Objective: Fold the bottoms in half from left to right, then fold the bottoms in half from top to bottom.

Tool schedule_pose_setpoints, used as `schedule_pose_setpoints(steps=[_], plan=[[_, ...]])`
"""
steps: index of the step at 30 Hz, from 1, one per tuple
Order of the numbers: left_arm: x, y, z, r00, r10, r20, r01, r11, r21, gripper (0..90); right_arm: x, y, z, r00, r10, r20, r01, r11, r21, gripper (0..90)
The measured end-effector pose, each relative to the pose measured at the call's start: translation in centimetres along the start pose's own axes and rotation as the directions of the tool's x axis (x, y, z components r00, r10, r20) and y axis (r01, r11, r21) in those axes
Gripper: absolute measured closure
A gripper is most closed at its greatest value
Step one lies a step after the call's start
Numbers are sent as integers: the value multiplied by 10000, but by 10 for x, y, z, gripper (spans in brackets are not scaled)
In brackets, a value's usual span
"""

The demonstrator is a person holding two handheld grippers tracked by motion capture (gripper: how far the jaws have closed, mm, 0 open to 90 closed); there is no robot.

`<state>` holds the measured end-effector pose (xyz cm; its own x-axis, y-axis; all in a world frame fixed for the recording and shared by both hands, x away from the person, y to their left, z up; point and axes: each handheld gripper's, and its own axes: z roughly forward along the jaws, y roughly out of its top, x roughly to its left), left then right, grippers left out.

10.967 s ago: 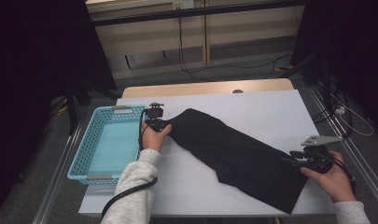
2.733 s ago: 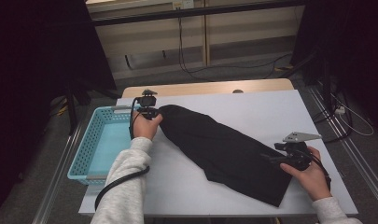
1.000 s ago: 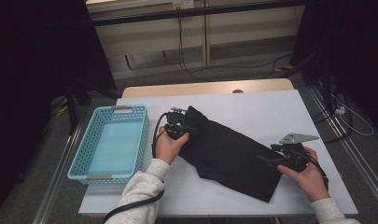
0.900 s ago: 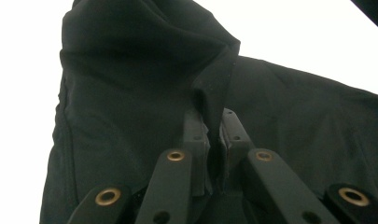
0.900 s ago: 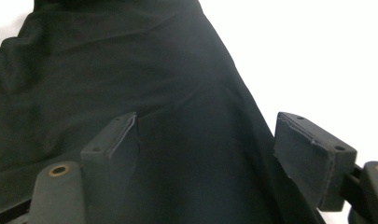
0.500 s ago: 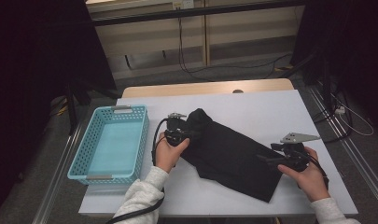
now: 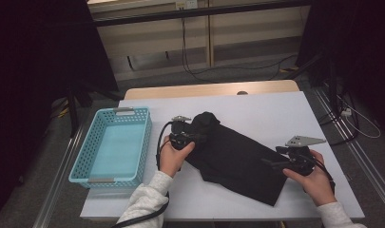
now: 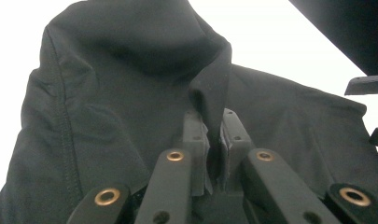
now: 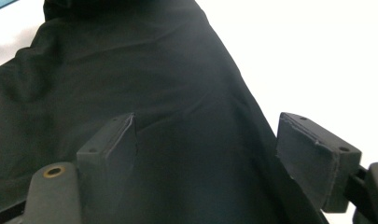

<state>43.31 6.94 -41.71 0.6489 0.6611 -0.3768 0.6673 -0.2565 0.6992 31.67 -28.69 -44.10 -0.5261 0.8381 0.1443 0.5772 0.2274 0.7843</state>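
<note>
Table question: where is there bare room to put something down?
The table is bare behind the black garment, toward the far right corner. The blue basket is empty too. The middle is crowded: the garment lies between both hand-held grippers.

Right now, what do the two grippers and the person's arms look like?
Both are black handheld units. The left gripper has flat rectangular pads on slotted black links with brass-coloured rivets, and a black cable loops back along a light grey sleeve. The right gripper has wider grey-black block pads; a grey three-cornered plate tops it.
</note>
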Motion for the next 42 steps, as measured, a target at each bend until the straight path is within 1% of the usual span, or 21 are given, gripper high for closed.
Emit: schedule_pose_setpoints(steps=[4,6,7,12,16,17,20,22,24,25,28,30,31,33,37,38,42], plan=[[-3,-1,2,10000,93,-33,-93,10000,16,837,-1,-2,-1,10000,-1,-16,1,10000,17,204],[-7,-1,2,9997,234,-2,-234,9997,-19,837,0,-2,-2,10000,-73,-10,73,9999,72,203],[-8,0,2,9997,251,11,-251,9997,57,838,0,-2,-3,9999,-110,2,110,9999,51,201],[-10,-2,5,9994,341,2,-341,9994,68,838,1,-1,-5,9999,-107,42,107,9999,-56,199],[-8,-2,7,9994,341,14,-341,9993,155,838,1,1,-3,9999,-107,-4,107,9999,-63,198],[-8,-2,8,9997,246,30,-247,9996,106,838,2,1,-3,9999,-126,-15,126,9999,-51,198],[-7,-2,9,9995,305,36,-306,9994,137,838,1,0,-1,9999,-127,-32,127,9999,43,198],[-7,-3,9,9996,274,72,-276,9995,168,838,1,-1,-1,9999,-120,-22,120,9999,55,198],[-8,-2,9,9996,269,32,-269,9996,108,838,2,-1,-2,9999,-151,-7,151,9999,49,198],[-9,-2,8,9995,328,-3,-328,9994,84,838,2,-1,-2,9999,-152,-9,153,9999,45,199],[-12,-2,8,9995,305,66,-305,9995,47,838,2,-1,-3,9999,-160,-46,160,9999,34,198],[-12,-1,9,9993,368,56,-369,9992,125,839,3,-1,-3,9999,-160,-46,161,9999,39,198],[-12,-1,9,9995,309,83,-309,9995,47,839,3,-1,-3,9999,-154,-38,154,9999,36,198],[-12,-1,10,9993,372,64,-373,9993,88,839,3,-2,-3,9999,-134,-53,134,9999,73,198],[-15,0,11,9993,362,94,-363,9993,61,838,2,-4,-5,9999,-118,-49,118,9999,91,198],[-16,0,11,9989,451,117,-453,9989,126,839,2,-4,-5,9999,-114,-56,115,9999,78,198],[-16,0,11,9988,490,94,-491,9987,106,838,2,-3,-6,10000,-76,-63,76,10000,11,197]])
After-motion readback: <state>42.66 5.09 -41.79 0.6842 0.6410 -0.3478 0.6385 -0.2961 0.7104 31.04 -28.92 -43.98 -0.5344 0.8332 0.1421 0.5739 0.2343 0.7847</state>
